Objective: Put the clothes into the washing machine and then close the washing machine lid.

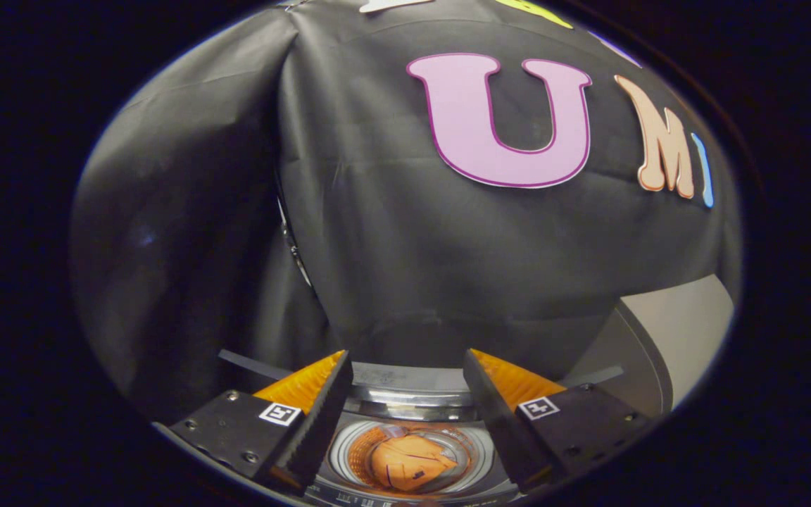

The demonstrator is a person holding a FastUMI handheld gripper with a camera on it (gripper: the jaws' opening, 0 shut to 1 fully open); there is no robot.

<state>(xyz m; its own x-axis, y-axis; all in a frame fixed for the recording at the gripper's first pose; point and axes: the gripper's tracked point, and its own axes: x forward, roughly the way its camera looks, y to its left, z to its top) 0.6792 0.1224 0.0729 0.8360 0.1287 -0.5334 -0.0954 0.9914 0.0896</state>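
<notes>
My gripper [405,366] is open, its two fingers spread wide with nothing between them. Below and between the fingers lies the washing machine's round drum opening [405,458], seen from above. An orange garment [409,461] lies at the bottom of the drum. The machine's shiny rim [405,401] shows just beyond the fingertips. The gripper hangs above the opening and touches nothing. To the right, a pale grey curved panel [666,338] stands upright; it looks like the raised lid, though I cannot tell for sure.
The booth's black cloth wall [391,232] rises close behind the machine, with a fold and seam running down on the left.
</notes>
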